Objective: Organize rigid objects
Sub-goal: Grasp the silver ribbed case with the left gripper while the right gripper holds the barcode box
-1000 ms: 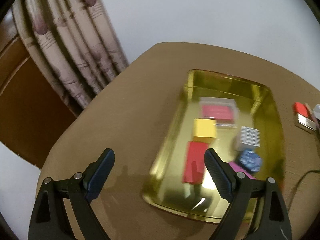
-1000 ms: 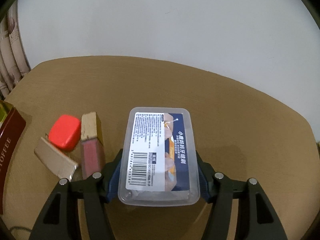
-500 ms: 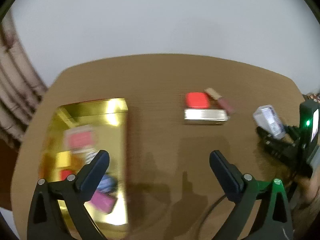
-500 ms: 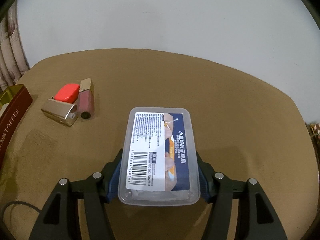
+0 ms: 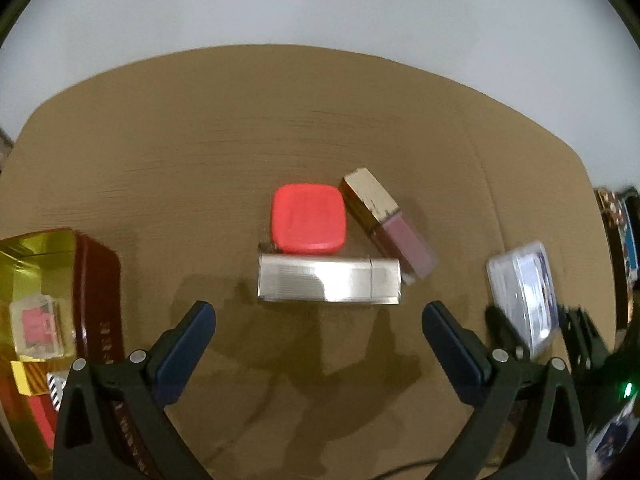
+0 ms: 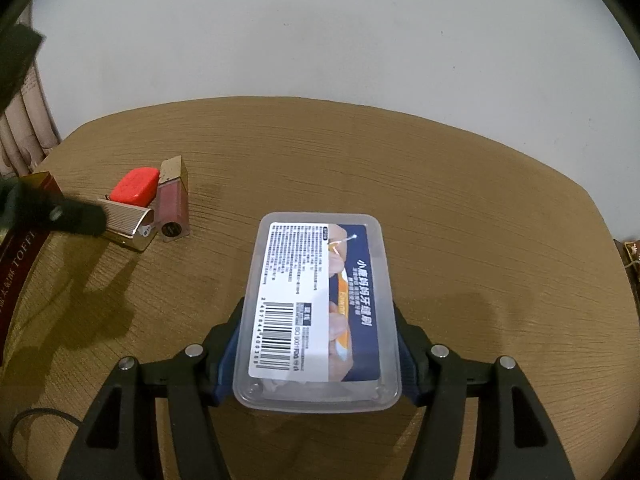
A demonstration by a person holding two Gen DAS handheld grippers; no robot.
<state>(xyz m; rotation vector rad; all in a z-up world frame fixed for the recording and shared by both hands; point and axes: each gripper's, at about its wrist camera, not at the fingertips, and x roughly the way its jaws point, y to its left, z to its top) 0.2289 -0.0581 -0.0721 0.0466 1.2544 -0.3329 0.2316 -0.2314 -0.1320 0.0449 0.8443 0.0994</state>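
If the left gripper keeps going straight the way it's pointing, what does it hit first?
Most likely the silver ribbed rectangular case lying flat on the brown table, which sits between and just ahead of the left gripper, whose jaws have just been opening and hold nothing. Depth is unclear, so it might meet bare tabletop just short of it.

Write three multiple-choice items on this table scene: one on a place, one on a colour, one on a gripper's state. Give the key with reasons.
1. Where does the silver case lie?
A. inside the gold tin
B. on the table, in front of the red square box
C. in the right gripper

2. What colour is the cap of the lip gloss tube?
A. gold
B. blue
C. green

3. What is the right gripper doing?
A. standing open and empty
B. gripping a clear plastic box
C. gripping the red box

Key: 1 B, it sits on the table just below the red square box. 2 A, the square cap is gold. 3 B, both pads press the sides of the clear plastic box.
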